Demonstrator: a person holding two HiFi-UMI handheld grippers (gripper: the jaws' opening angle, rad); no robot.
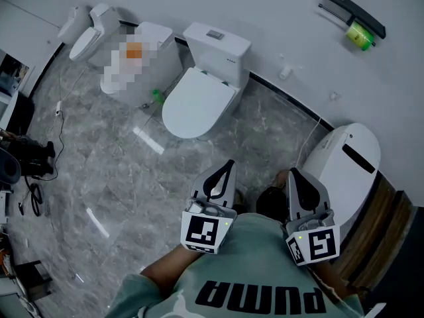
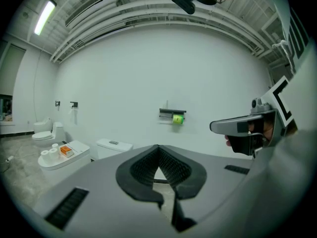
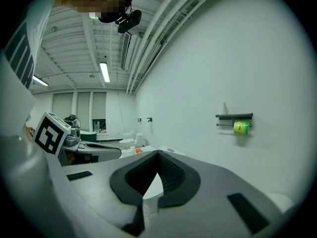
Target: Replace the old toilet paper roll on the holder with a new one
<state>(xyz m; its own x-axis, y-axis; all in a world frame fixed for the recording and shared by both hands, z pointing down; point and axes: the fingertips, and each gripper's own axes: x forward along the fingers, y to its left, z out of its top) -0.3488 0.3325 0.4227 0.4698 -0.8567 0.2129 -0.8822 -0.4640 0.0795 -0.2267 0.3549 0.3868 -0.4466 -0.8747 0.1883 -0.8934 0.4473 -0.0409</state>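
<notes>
Right now my left gripper (image 2: pixel 158 148) has its jaws pressed together, tip against tip, with nothing pinched between the ribbed pads. My right gripper (image 3: pixel 157 155) is the same: jaws closed on each other and empty. I hold both close in front of my chest, side by side and a little apart, their tips pointing toward the white wall (image 1: pixel 265 5).

Below the tips lies the grey marble floor (image 1: pixel 119 171). Ahead of the left gripper stands a white toilet (image 1: pixel 199 101) with its lid down, backed against the wall. Beside my right gripper is another white toilet (image 1: pixel 348 158).

Further left, a third toilet (image 2: pixel 64 158) carries a few small white rolls (image 2: pixel 49 152) and an orange box (image 2: pixel 66 150) on its lid.

Up on the wall, well apart from both grippers, is the dark holder (image 1: pixel 351 8). A green roll (image 1: pixel 360 36) hangs on its bar. Neither gripper touches it.
</notes>
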